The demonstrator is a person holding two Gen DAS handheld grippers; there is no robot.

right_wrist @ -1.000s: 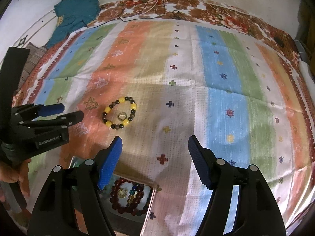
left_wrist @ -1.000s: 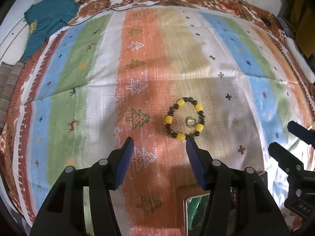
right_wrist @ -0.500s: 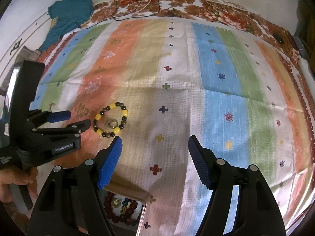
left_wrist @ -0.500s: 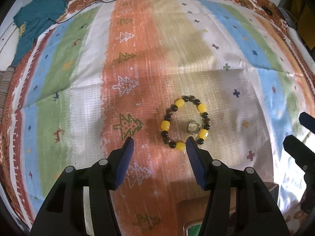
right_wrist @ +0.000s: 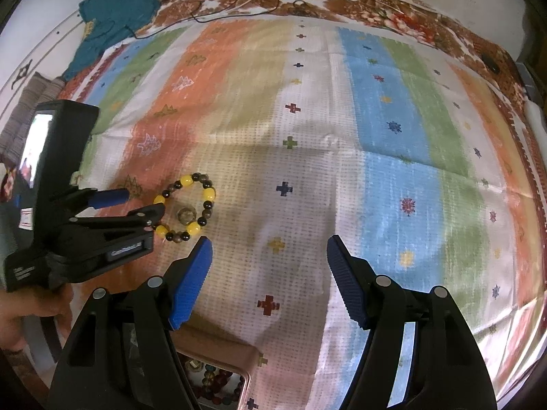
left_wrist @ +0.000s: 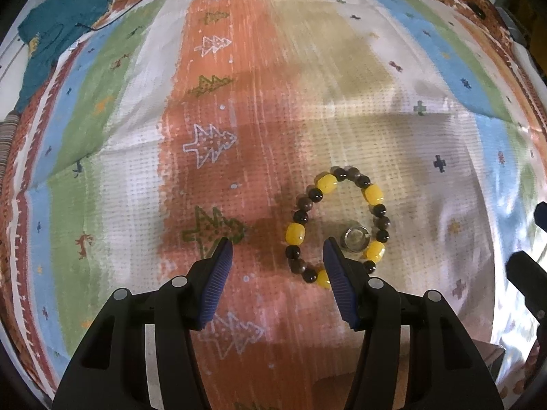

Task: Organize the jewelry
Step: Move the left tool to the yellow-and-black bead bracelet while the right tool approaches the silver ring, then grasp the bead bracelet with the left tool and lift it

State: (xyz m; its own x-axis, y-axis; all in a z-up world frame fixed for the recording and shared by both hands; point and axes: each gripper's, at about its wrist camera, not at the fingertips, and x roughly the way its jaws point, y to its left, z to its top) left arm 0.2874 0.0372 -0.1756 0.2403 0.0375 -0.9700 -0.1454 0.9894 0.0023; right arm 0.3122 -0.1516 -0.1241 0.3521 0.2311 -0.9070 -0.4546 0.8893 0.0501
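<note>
A bracelet of yellow and dark beads [left_wrist: 336,220] lies flat on the striped cloth, with a small metal ring [left_wrist: 355,238] inside its loop. My left gripper [left_wrist: 277,251] is open and empty, low over the cloth; its right finger covers the bracelet's near edge. In the right wrist view the bracelet [right_wrist: 186,210] and ring [right_wrist: 186,214] lie at the left, with the left gripper [right_wrist: 136,203] beside them. My right gripper [right_wrist: 270,249] is open and empty, to the right of the bracelet.
A jewelry box [right_wrist: 218,386] holding beaded bracelets sits at the near edge under my right gripper. A teal garment [right_wrist: 112,20] and cables [right_wrist: 239,3] lie at the far end of the cloth [right_wrist: 393,157]. A folded striped fabric [right_wrist: 30,102] lies at the far left.
My left gripper has moved forward and down to the bracelet, its right finger now over the near beads. The right gripper drew back slightly; both stay open.
</note>
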